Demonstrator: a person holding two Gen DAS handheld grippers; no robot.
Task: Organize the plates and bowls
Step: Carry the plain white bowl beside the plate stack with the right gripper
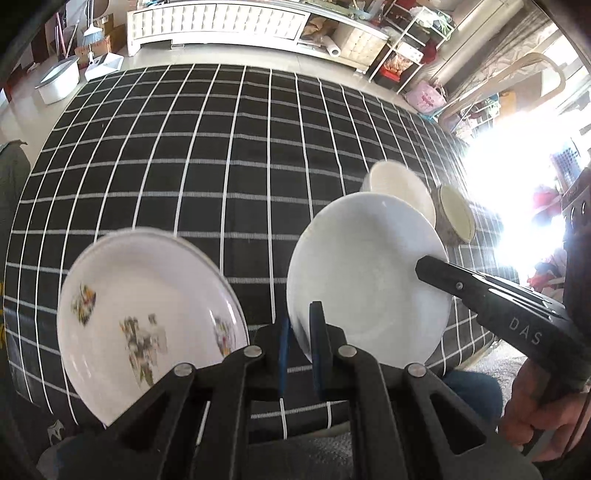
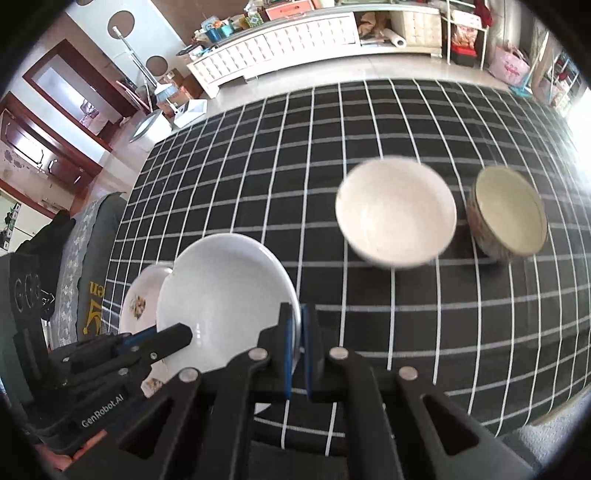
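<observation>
A plain white plate [image 1: 365, 273] is held tilted above the checked cloth by both grippers. My left gripper [image 1: 300, 332] is shut on its near rim. My right gripper [image 2: 296, 345] is shut on its opposite rim; it shows in the left wrist view [image 1: 430, 267] at the plate's right edge. The same plate [image 2: 225, 299] shows in the right wrist view, with my left gripper [image 2: 177, 338] on its left rim. A floral plate [image 1: 147, 317] lies to the left, also in the right wrist view [image 2: 142, 299]. A white bowl [image 2: 395, 210] and a patterned bowl [image 2: 508, 214] stand beyond.
The table under the black-and-white checked cloth [image 1: 221, 155] reaches to a white cabinet [image 1: 218, 22] at the back. A white bin [image 1: 59, 79] and a dustpan stand on the floor at back left. Shelves and a pink bag [image 1: 426, 96] are at back right.
</observation>
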